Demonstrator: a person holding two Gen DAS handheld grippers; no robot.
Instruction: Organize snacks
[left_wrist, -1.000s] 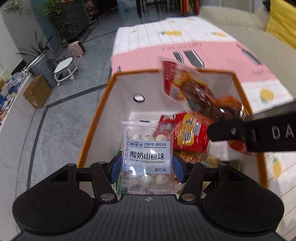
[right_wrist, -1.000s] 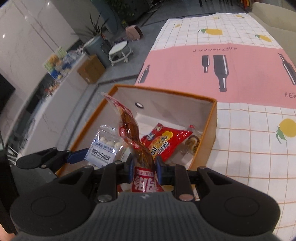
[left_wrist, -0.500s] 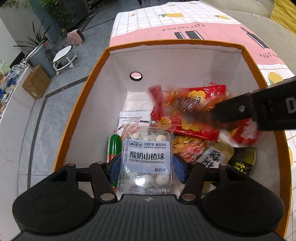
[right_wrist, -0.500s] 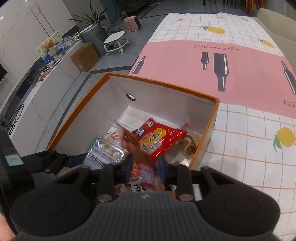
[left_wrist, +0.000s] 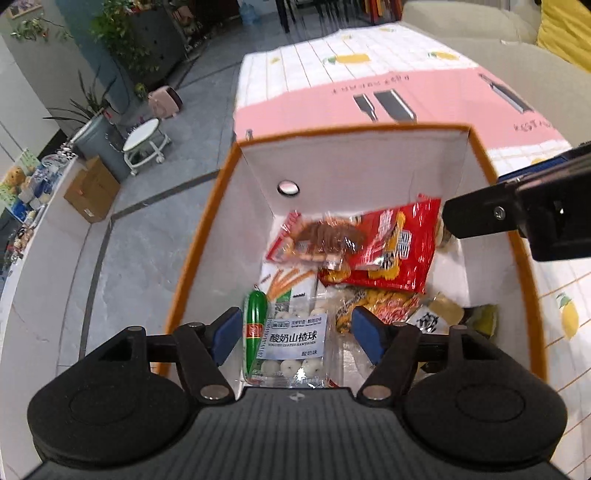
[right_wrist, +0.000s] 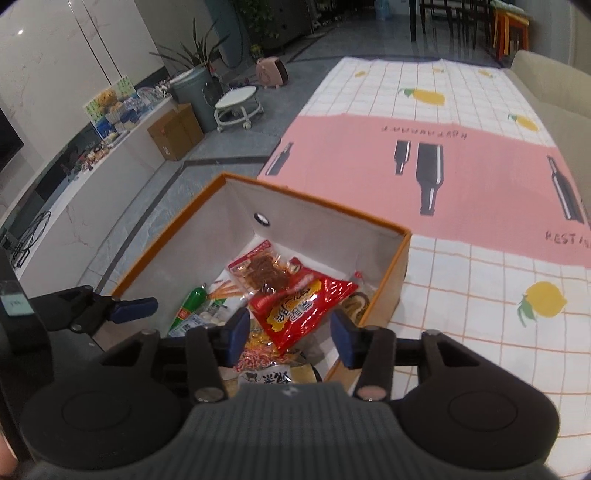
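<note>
An orange-rimmed white box (left_wrist: 369, 166) (right_wrist: 314, 221) holds several snack packs. The yogurt hawthorn ball packet (left_wrist: 291, 343) lies in the box under my open left gripper (left_wrist: 295, 332), beside a green sausage (left_wrist: 255, 325). The clear pack of dark dried meat (left_wrist: 321, 236) (right_wrist: 262, 269) lies on a red snack bag (left_wrist: 391, 251) (right_wrist: 299, 306) toward the box's far end. My right gripper (right_wrist: 286, 336) is open and empty above the box's near right side; it shows at the right edge of the left wrist view (left_wrist: 517, 206).
The box stands at the near left corner of a table with a pink and white lemon-print cloth (right_wrist: 461, 166). Left of the table are grey floor, a white stool (right_wrist: 236, 107), a cardboard box (right_wrist: 173, 133) and a white counter (right_wrist: 74, 192). A beige sofa (left_wrist: 480, 44) lies beyond.
Both grippers opened. The hawthorn ball packet dropped from the left gripper and the dried meat pack from the right, both into the box. Both grippers rose a little.
</note>
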